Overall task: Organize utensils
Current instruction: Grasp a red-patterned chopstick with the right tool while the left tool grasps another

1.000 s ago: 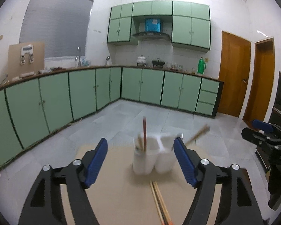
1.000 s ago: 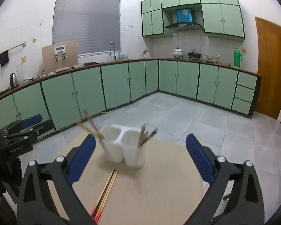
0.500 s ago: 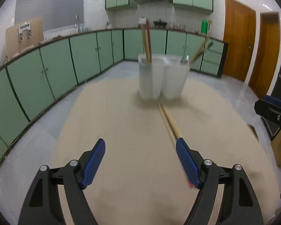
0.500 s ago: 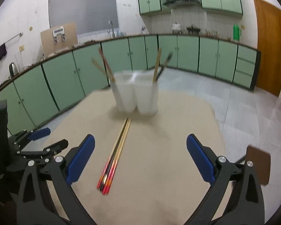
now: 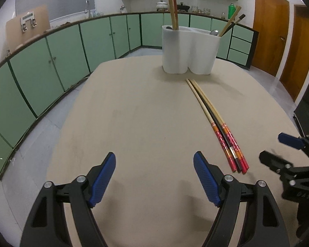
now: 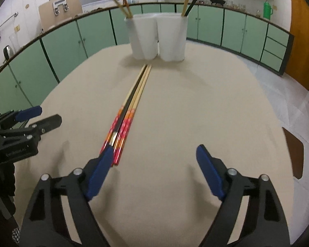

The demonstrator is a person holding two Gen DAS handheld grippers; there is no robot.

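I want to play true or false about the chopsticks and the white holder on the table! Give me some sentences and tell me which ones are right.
1. Three chopsticks lie side by side on the table. True.
2. The white holder is lying on its side. False: it stands upright at the far end of the table.
3. Both compartments of the holder already have chopsticks in them. True.
4. The right gripper is squeezing the loose chopsticks. False: its jaws are closing, but nothing is between them; the chopstick ends lie by its left pad.
5. The left gripper holds a spoon. False: it is open with only bare table between its pads.
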